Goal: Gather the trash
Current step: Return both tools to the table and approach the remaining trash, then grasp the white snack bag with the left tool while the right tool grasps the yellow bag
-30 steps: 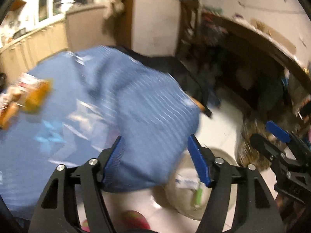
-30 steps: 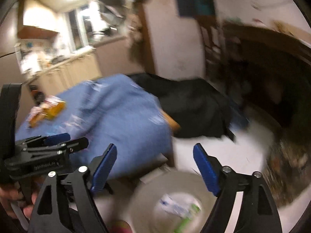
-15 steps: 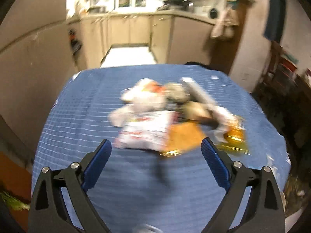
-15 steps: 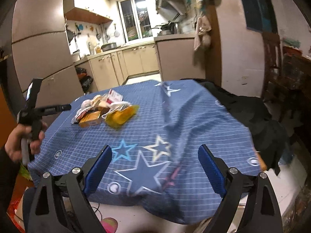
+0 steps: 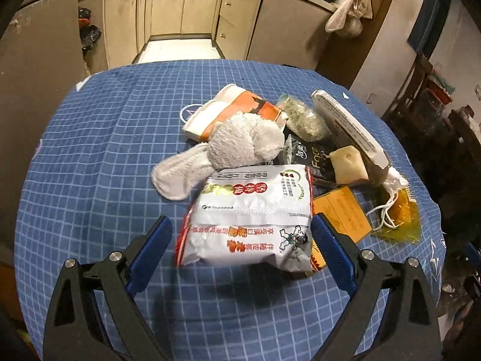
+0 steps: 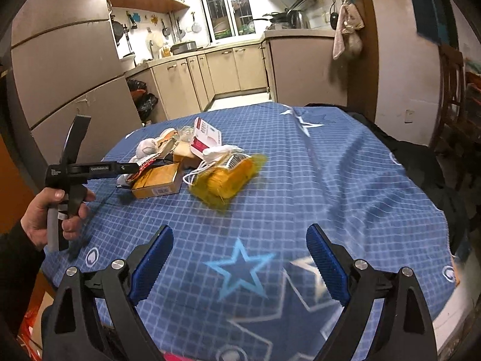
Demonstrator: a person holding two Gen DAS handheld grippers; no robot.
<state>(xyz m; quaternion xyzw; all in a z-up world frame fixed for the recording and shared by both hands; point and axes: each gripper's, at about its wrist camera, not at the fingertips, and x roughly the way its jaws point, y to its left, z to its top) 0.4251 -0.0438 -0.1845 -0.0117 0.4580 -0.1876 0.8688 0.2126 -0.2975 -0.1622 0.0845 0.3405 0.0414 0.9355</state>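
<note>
A pile of trash lies on the blue checked tablecloth [image 5: 90,156]. Nearest my left gripper [image 5: 242,240] is a white snack bag [image 5: 255,213] with red print, which sits between its open jaws. Behind it lie a grey plush cloth [image 5: 237,141], an orange-and-white carton [image 5: 234,105], a black wrapper [image 5: 312,156], an orange box [image 5: 342,213] and a yellow net bag [image 5: 399,213]. My right gripper [image 6: 240,258] is open and empty over the star-printed cloth, well short of the yellow net bag [image 6: 228,177]. The left gripper shows in the right wrist view [image 6: 126,170], at the pile's edge.
A flat white box [image 5: 348,126] leans on the pile. Kitchen cabinets [image 5: 180,12] stand beyond the table. A dark garment [image 6: 427,162] hangs off the table's right side. Cloth bags [image 6: 345,33] hang on a wall corner.
Both grippers have swung up from the floor bin to face the table. My left gripper has closed in on the pile, so the snack bag now lies between its jaws.
</note>
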